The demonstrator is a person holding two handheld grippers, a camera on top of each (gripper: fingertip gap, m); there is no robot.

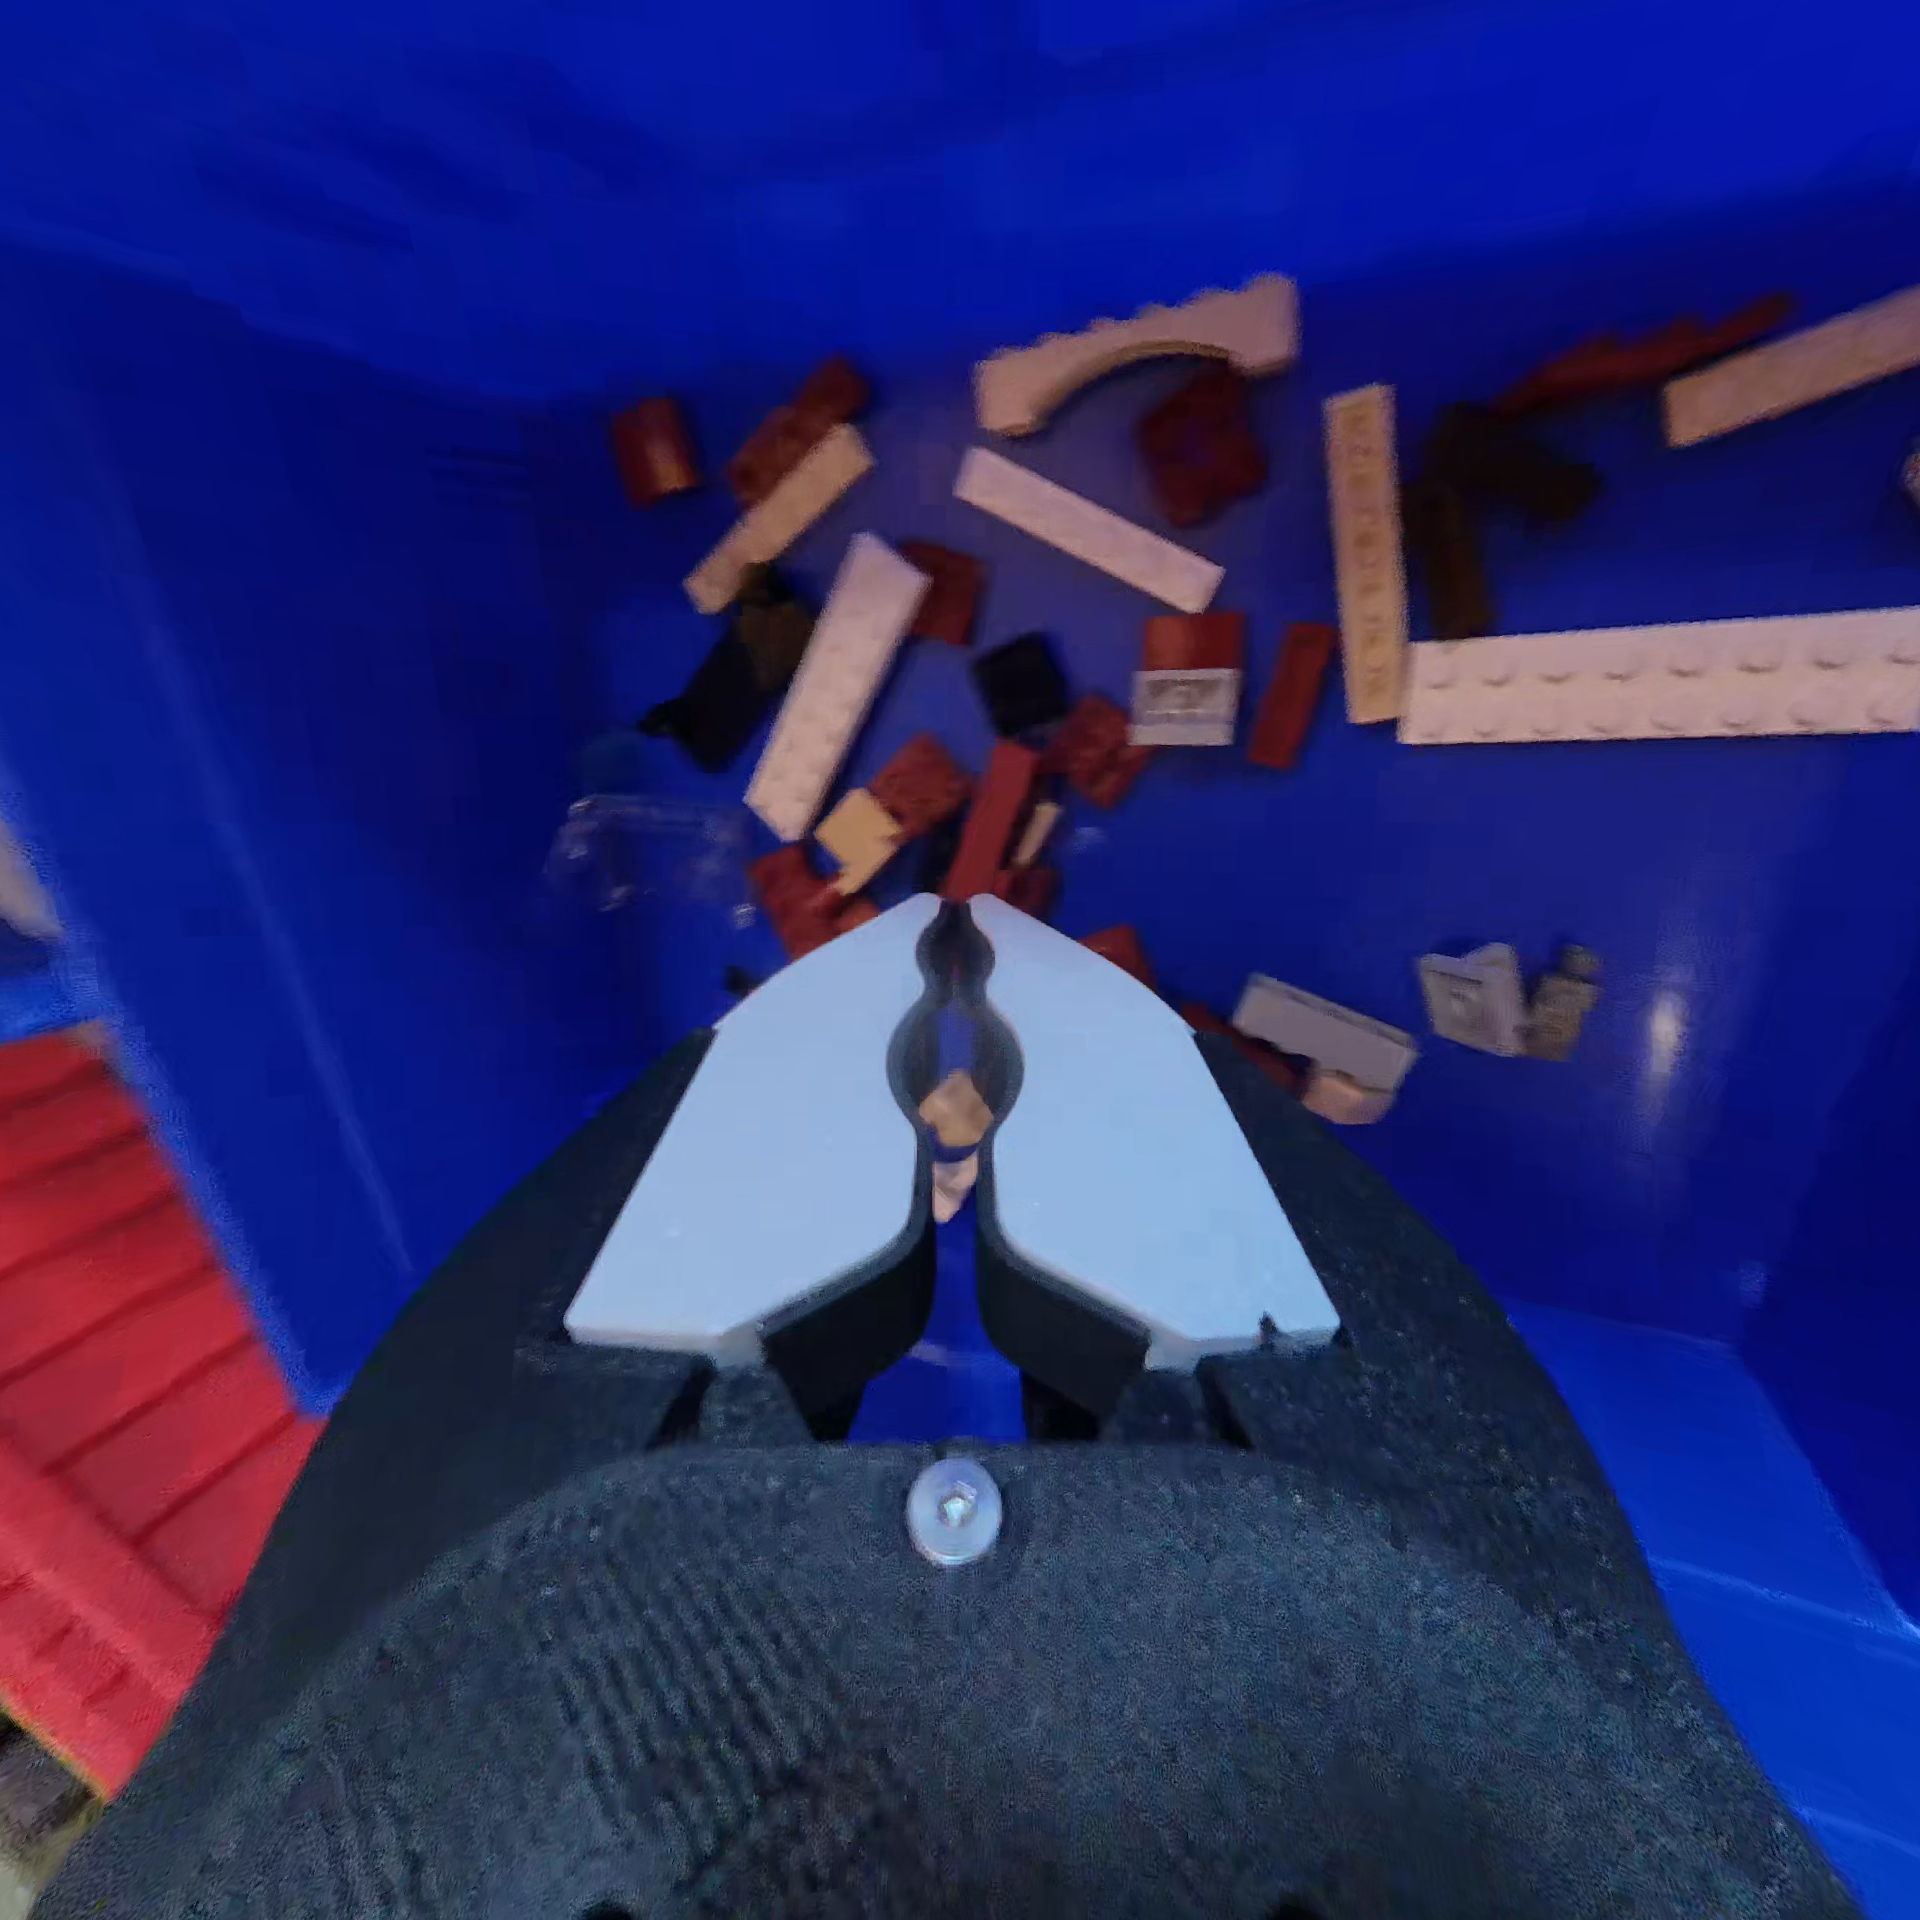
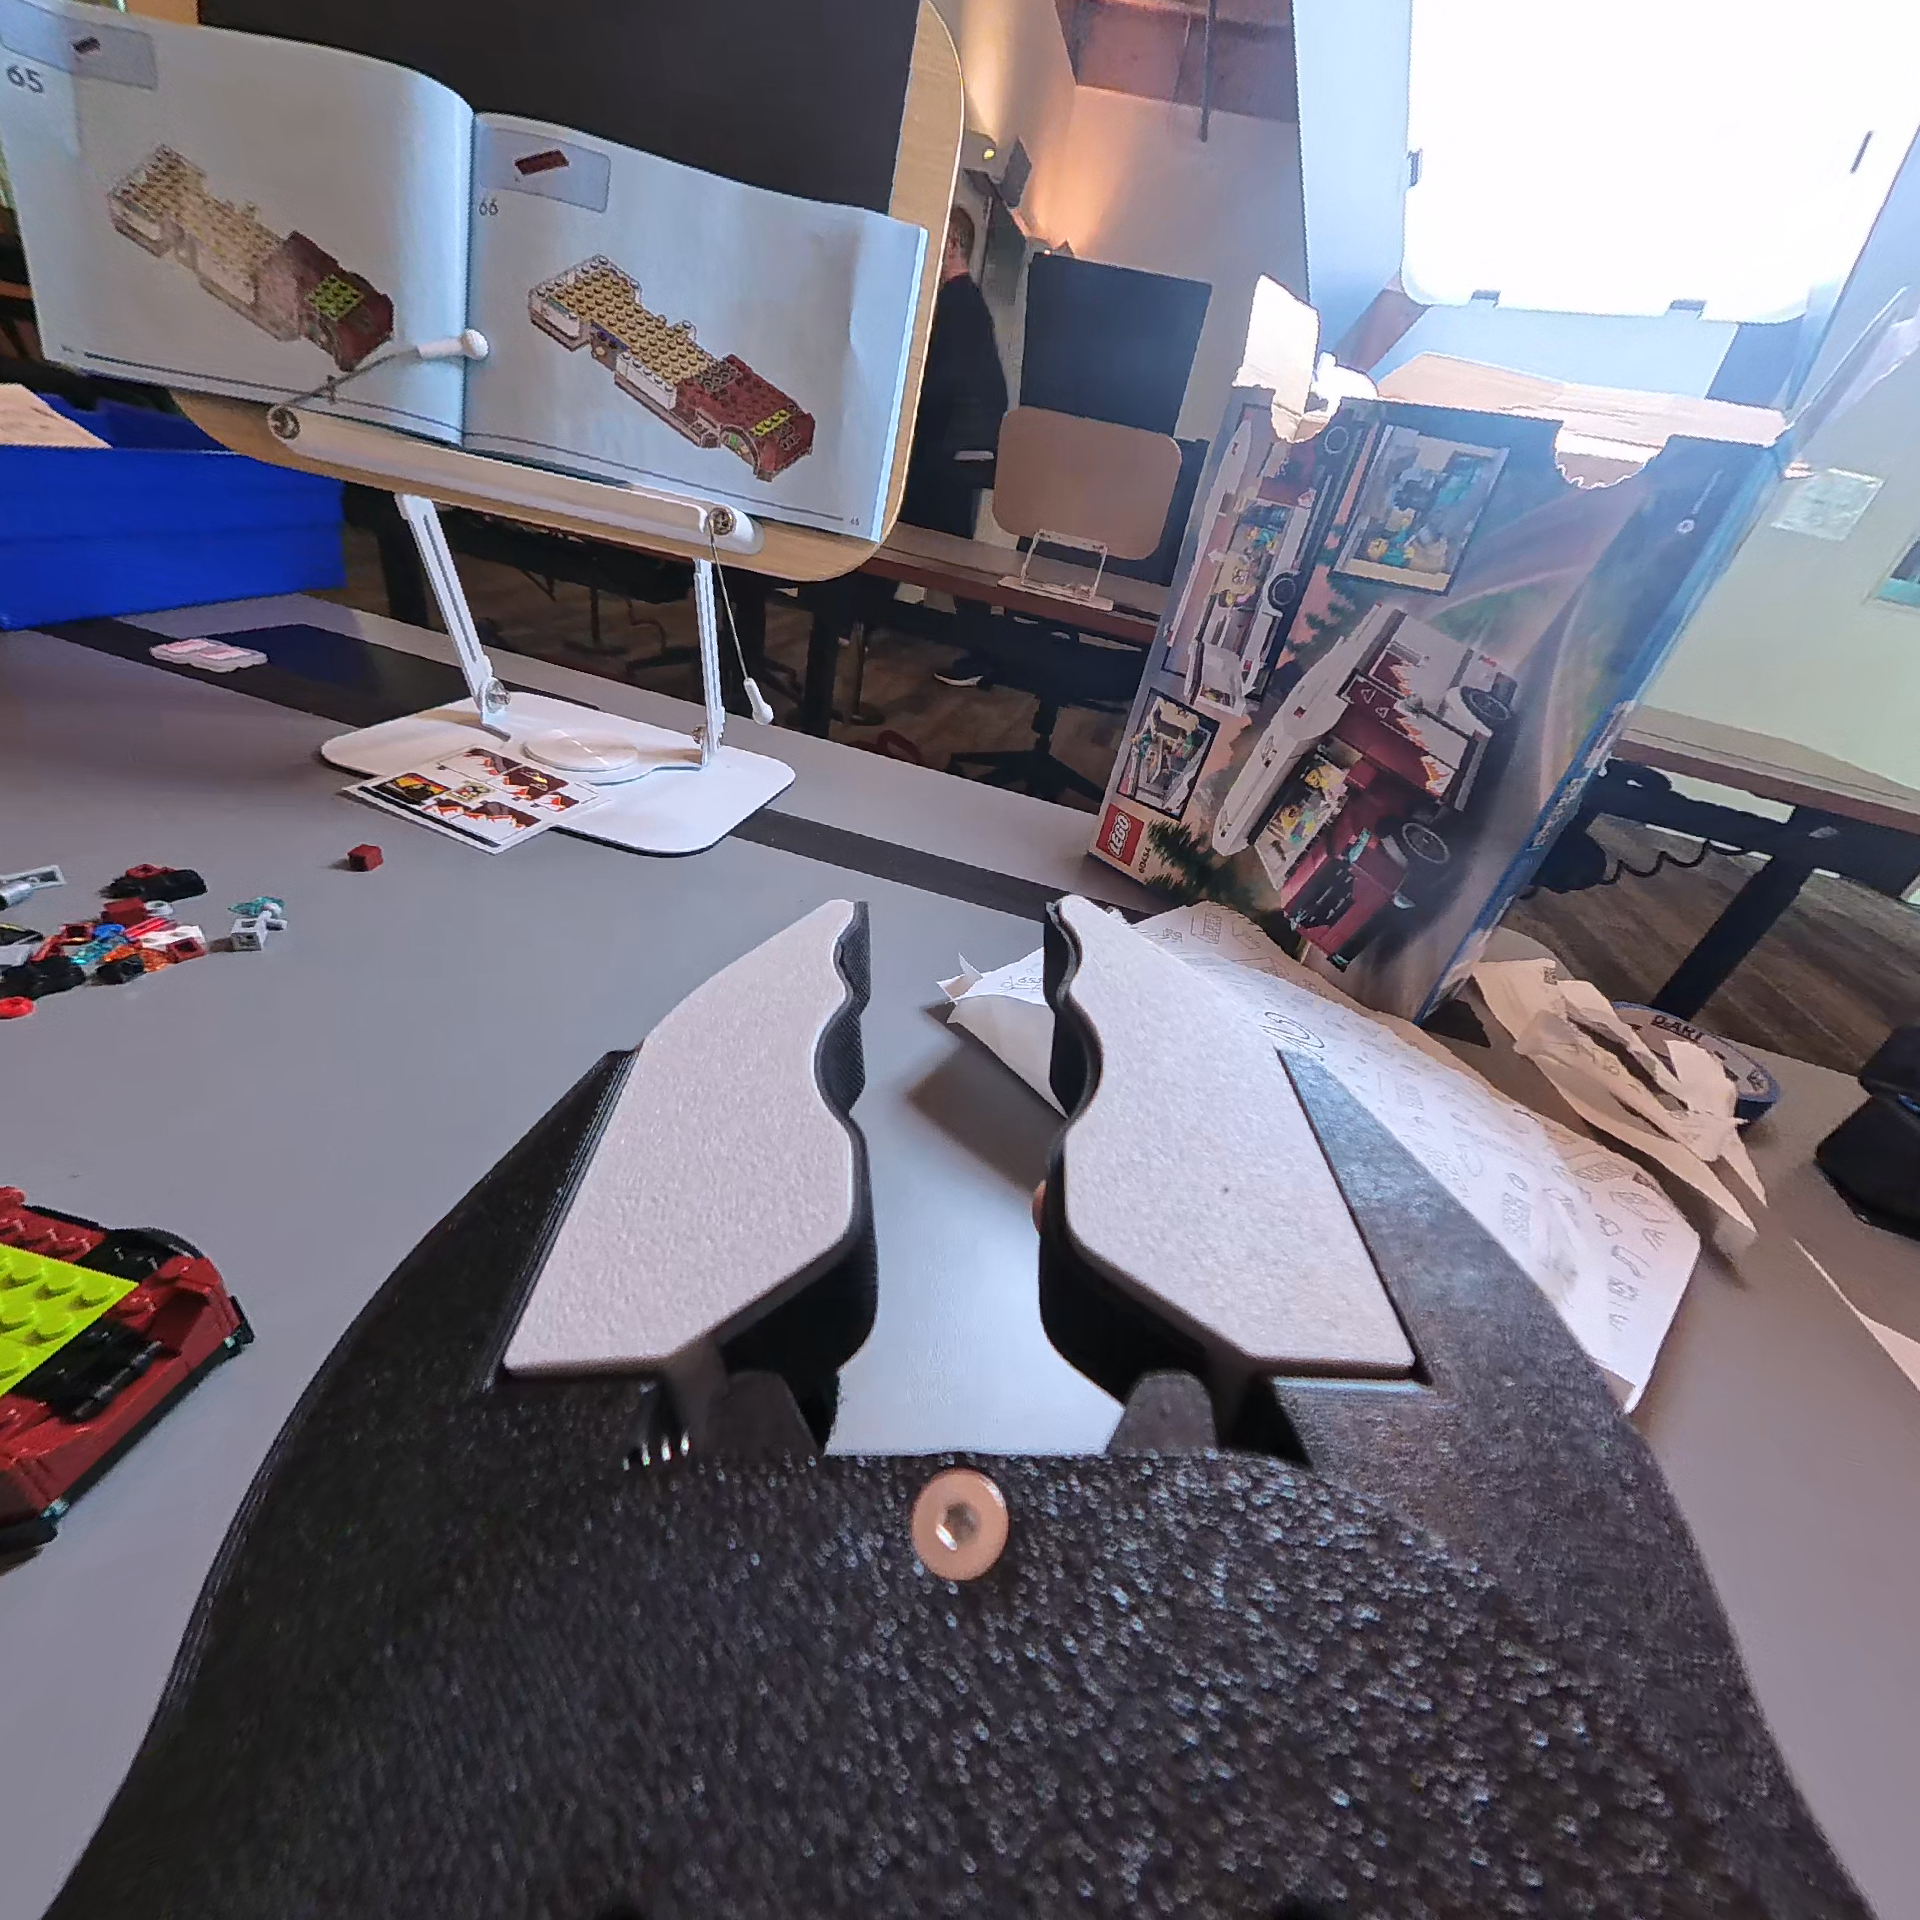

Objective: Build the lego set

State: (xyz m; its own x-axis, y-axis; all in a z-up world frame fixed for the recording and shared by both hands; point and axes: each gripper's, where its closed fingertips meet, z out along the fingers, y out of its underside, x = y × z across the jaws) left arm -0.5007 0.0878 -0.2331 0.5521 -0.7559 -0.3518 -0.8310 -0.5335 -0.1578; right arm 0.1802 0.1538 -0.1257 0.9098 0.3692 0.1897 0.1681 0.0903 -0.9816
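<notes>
My left gripper point(image 1: 956, 916) is inside a blue bin point(image 1: 312, 675), low over loose lego pieces. Its fingers are shut, tip against tip. The tips end just short of a long dark red piece point(image 1: 994, 821) in a small heap of dark red and tan pieces. A white plate point(image 1: 836, 686) lies beyond the heap and a long white plate point(image 1: 1662, 675) lies at the right. My right gripper point(image 2: 956, 925) is open over the grey table point(image 2: 416, 1039) with nothing between its fingers. The partly built dark red model with a lime plate point(image 2: 83, 1340) sits at the left edge.
An instruction booklet point(image 2: 468, 260) rests open on a white stand point(image 2: 582, 769), with a sticker sheet point(image 2: 478, 795) at its base. The set's box point(image 2: 1403, 707) stands at the right, with torn paper bags point(image 2: 1455, 1122) in front. Small loose pieces point(image 2: 125, 935) lie at the left. A red ridged surface point(image 1: 104, 1299) lies outside the bin. Left tips to right tips: about 70 cm. From the left gripper's tips to the white plate point(image 1: 836, 686) is close to 6 cm.
</notes>
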